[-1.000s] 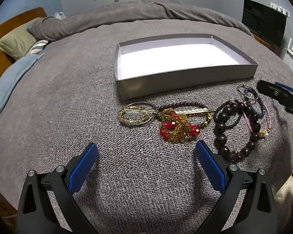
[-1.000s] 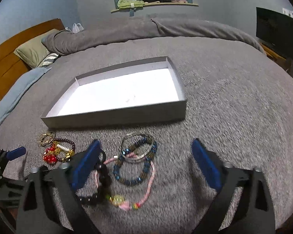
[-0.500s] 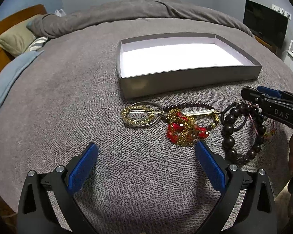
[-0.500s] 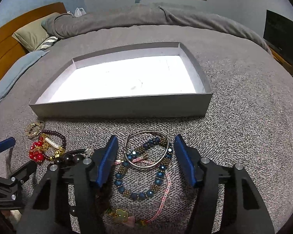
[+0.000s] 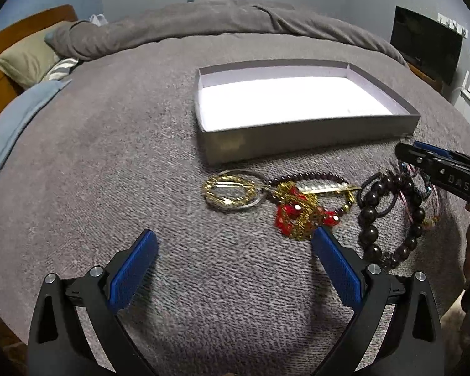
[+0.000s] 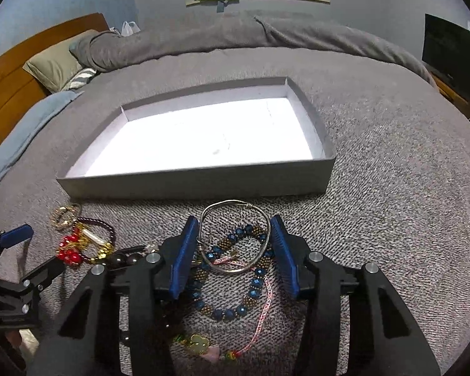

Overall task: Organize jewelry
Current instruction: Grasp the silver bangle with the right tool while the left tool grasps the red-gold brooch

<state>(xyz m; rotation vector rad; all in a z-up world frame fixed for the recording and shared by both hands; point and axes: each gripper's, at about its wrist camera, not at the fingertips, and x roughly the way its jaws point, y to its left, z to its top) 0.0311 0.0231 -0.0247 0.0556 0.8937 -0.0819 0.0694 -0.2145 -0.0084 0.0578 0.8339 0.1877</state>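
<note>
Grey bed [image 6: 391, 163]. Right gripper [image 6: 233, 252] fingers half closed around silver bangle [image 6: 235, 238], not yet pinching. Left gripper [image 5: 232, 263] wide open, holding nothing. Box [image 6: 197, 185] bare; all jewelry outside, nothing sorted.

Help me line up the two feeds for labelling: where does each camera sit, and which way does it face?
Left wrist: on the left claw, looking across the grey bed at the gold hoops and red-and-gold bracelet; its two blue-padded fingers show, spread wide.
Right wrist: on the right claw, looking down at the silver bangle between its narrowed fingers, over a blue bead bracelet.
Shared: the grey box, the red-and-gold bracelet, and each other's claw.
</note>
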